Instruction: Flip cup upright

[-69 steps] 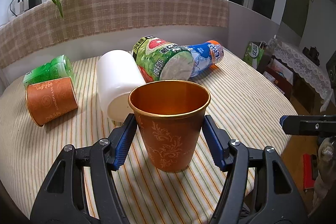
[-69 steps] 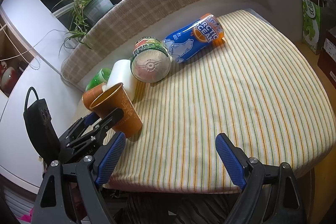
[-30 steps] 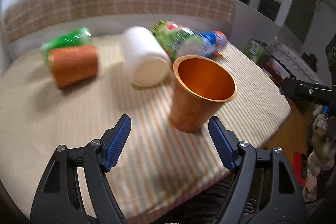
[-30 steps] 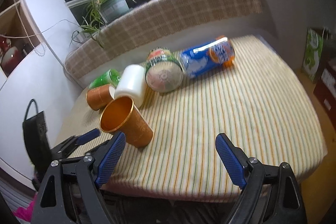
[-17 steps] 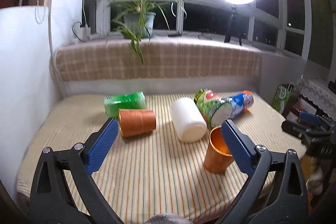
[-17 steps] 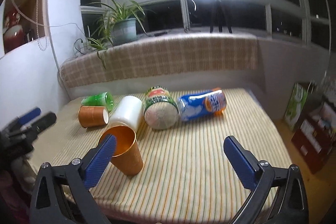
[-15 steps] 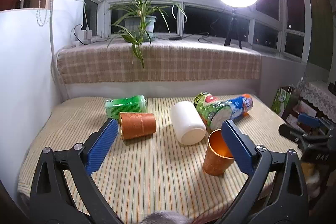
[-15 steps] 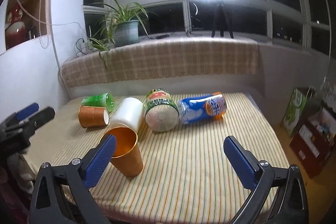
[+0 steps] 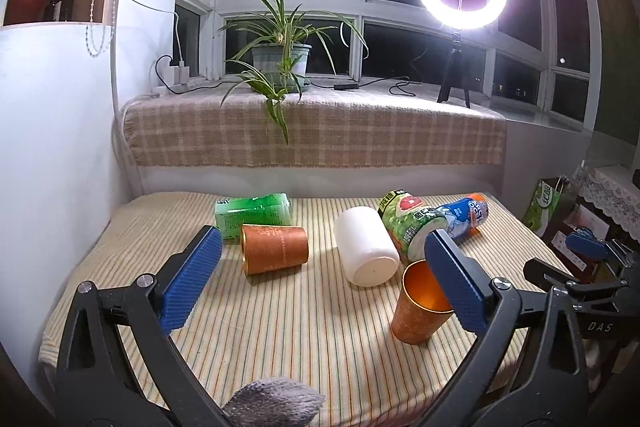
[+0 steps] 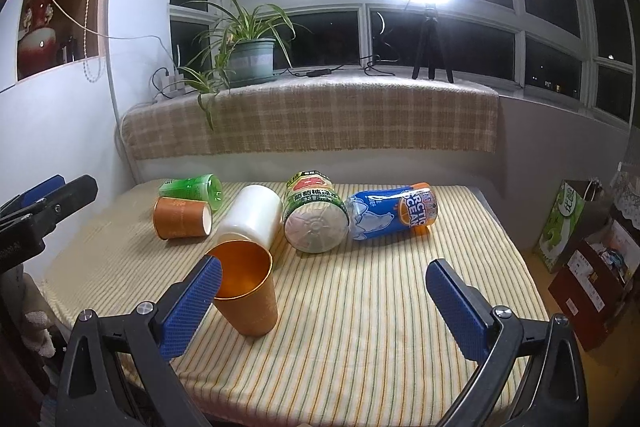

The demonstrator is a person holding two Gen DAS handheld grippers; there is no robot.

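At the left of the left wrist view, a green bottle (image 9: 253,209) lies on its side at the back of the striped tabletop (image 9: 280,323), touching a patterned orange paper cup (image 9: 274,248) that also lies on its side with its rim toward the left edge. Toward the centre a smooth white cup (image 9: 367,245) lies tipped over, base toward the camera, beside a green-labelled bottle (image 9: 408,223) and a blue bottle (image 9: 464,217), all resting on their round sides. At lower right stands the task's copper cup (image 9: 418,307), tapered and glossy inside, mouth up on its base, so the flip looks done. The left gripper (image 9: 324,287) hangs above the near edge, fingers wide apart and empty. In the right wrist view the right gripper (image 10: 324,303) is likewise spread and holding nothing, well short of any object, judged a resting pose.
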